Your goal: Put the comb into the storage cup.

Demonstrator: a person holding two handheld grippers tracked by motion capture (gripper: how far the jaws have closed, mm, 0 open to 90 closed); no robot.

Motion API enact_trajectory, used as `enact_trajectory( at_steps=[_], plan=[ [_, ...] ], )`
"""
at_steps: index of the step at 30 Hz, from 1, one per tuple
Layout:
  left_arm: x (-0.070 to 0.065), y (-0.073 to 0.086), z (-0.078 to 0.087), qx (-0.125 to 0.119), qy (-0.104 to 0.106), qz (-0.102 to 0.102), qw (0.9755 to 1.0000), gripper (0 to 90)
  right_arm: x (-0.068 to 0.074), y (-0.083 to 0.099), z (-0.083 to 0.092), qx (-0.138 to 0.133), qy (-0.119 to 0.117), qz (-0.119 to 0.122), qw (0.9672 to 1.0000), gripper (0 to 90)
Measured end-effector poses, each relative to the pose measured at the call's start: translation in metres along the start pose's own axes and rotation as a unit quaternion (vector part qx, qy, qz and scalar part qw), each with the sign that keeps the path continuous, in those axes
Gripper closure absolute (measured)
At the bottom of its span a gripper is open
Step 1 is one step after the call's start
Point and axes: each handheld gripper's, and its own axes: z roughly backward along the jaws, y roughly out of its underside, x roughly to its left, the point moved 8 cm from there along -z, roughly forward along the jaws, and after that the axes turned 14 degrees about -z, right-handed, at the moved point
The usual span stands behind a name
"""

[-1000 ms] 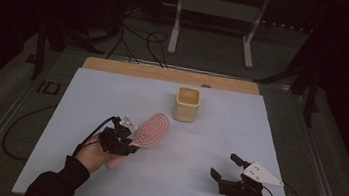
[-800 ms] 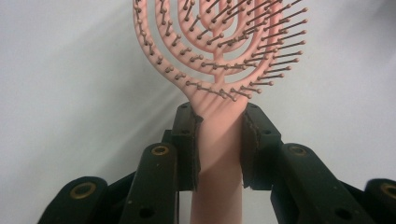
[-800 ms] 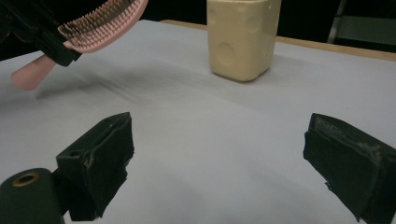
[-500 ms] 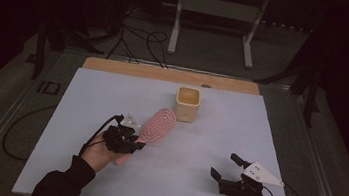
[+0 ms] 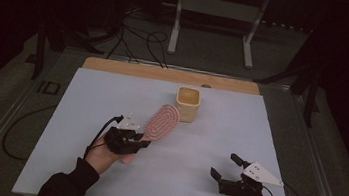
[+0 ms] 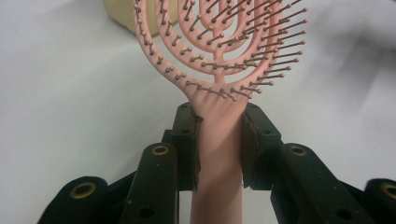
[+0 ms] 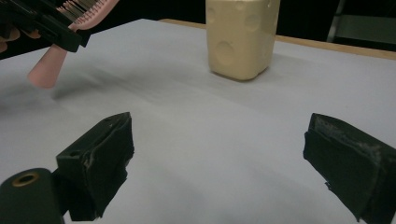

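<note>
Left gripper (image 5: 144, 143) clamps the brush (image 5: 162, 121) by its handle, head toward the cup (image 5: 187, 103) at one o'clock. Right gripper (image 5: 222, 167), at five o'clock on the mat (image 5: 85, 107), gapes empty.

Left tongs (image 5: 142, 143) grip pink hairbrush (image 5: 162, 121) (head beside cup (image 5: 187, 103))

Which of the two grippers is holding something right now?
The left gripper: its jaws clamp the pink hairbrush by the handle, near the cup. The right gripper stands open over bare table, with nothing between its jaws.
</note>
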Motion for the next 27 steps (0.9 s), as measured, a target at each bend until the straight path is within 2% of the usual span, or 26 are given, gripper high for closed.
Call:
enact_trajectory(
  at_steps=[6, 7, 11, 12, 13, 15, 23, 25, 27],
  plan=[
    [-0.005, 0.0, 0.001, -0.032, 0.005, -0.003, 0.9995, 71.5, 0.001, 0.0, -0.001, 0.001, -0.001, 0.005, 1.0, 8.1],
    [-0.006, 0.0, 0.001, -0.037, 0.0, -0.006, 0.9993, 71.5, 0.0, 0.0, -0.001, 0.001, -0.001, 0.004, 1.0, 8.1],
    [-0.007, 0.0, 0.003, -0.055, -0.003, 0.001, 0.9985, 71.5, 0.001, 0.001, -0.001, 0.002, 0.0, 0.003, 1.0, 8.1],
    [-0.007, 0.001, 0.005, -0.069, -0.011, 0.001, 0.9975, 71.5, 0.001, 0.0, -0.001, 0.001, 0.0, 0.004, 1.0, 8.1],
    [-0.007, 0.001, 0.005, -0.069, -0.011, 0.001, 0.9975, 71.5, 0.001, 0.0, -0.001, 0.001, 0.0, 0.004, 1.0, 8.1],
    [-0.008, 0.003, 0.009, -0.085, -0.022, 0.006, 0.9961, 71.5, 0.0, 0.0, -0.001, 0.0, 0.0, 0.003, 1.0, 8.1],
    [-0.012, 0.01, 0.017, -0.1, -0.039, -0.001, 0.9942, 71.4, 0.001, -0.002, 0.0, -0.008, 0.003, 0.002, 1.0, 8.2],
    [-0.01, 0.012, 0.02, -0.113, -0.041, 0.006, 0.9927, 71.4, 0.001, -0.003, 0.0, -0.008, 0.002, 0.003, 1.0, 8.2],
    [-0.009, 0.015, 0.02, -0.115, -0.04, 0.014, 0.9925, 71.4, 0.002, -0.003, -0.001, -0.006, 0.002, 0.006, 1.0, 8.2]
  ],
)
